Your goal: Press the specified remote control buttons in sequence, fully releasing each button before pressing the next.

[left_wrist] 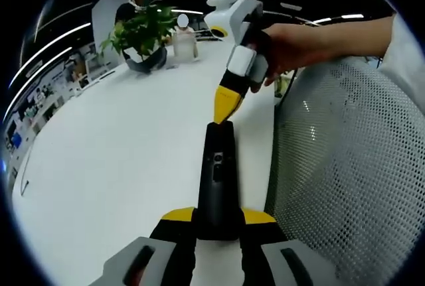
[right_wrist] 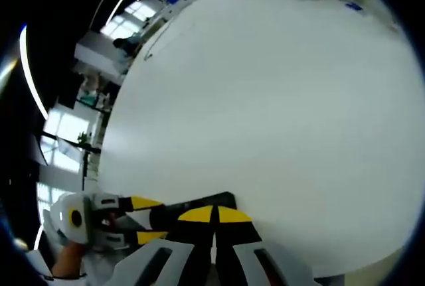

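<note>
Black and slim, the remote control [left_wrist: 218,180] lies lengthwise on the white table [left_wrist: 113,146], its near end clamped between your left gripper's [left_wrist: 218,227] yellow-tipped jaws. Your right gripper [left_wrist: 224,105], jaws closed together, touches its tip to the remote's far end. A potted plant [left_wrist: 143,37] stands well beyond.

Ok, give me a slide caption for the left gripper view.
Left gripper clamps slim black remote control; right gripper's yellow tip touches its far end.

Open office: long white table [left_wrist: 119,160]
</note>
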A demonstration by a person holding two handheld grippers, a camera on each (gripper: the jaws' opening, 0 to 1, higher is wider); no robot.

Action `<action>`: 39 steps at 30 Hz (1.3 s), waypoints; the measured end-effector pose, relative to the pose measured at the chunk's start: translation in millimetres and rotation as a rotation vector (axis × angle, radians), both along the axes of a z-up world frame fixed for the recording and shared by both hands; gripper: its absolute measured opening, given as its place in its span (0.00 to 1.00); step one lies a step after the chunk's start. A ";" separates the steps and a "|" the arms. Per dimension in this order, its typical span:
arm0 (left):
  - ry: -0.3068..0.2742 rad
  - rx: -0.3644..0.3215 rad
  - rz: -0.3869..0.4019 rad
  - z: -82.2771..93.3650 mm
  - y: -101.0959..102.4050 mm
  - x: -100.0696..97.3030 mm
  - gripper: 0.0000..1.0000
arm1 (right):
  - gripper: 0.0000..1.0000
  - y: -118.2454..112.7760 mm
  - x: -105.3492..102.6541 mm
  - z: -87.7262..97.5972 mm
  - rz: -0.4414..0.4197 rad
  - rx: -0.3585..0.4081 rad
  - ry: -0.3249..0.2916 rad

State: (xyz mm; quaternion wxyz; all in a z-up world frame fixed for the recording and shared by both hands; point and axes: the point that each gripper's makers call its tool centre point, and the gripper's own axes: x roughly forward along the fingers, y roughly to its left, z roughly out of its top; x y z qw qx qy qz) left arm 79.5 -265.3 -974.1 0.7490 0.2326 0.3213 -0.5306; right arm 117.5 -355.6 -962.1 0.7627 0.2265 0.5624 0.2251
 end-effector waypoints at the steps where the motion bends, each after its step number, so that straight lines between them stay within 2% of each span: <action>1: -0.001 0.000 -0.001 0.0 0.0 0.0 0.24 | 0.00 0.0 0.4 -0.3 0.001 -0.001 -0.003; 7: 0.013 -0.001 0.013 -0.3 0.4 0.1 0.24 | 0.00 -0.9 1.2 -1.4 -0.011 -0.021 -0.025; 10: 0.018 -0.006 0.016 -0.5 0.7 0.3 0.23 | 0.00 -2.0 1.3 -1.5 -0.063 0.025 0.002; 12: 0.016 -0.004 0.013 -0.4 0.5 0.1 0.23 | 0.00 -2.2 2.1 -2.2 -0.047 0.016 -0.004; 15: 0.016 -0.004 0.015 -0.3 0.3 0.1 0.23 | 0.00 0.6 0.1 -1.1 -0.001 -0.041 -0.036; 19: 0.009 -0.006 0.016 0.0 0.5 -0.1 0.24 | 0.00 -1.0 1.3 -1.5 -0.015 -0.012 -0.022; 29: 0.008 -0.012 0.029 0.3 0.0 1.0 0.24 | 0.00 0.6 2.7 0.9 0.026 -0.044 -0.057; 34: 0.007 -0.013 0.029 0.2 0.1 1.3 0.24 | 0.00 6.8 0.6 4.2 0.028 0.000 -0.042; 37: 0.007 -0.014 0.029 0.2 0.0 1.3 0.24 | 0.00 9.1 4.0 9.5 0.014 0.037 -0.060; 39: 0.006 -0.014 0.028 0.2 -0.1 1.4 0.24 | 0.00 8.7 2.0 6.4 0.008 0.042 -0.033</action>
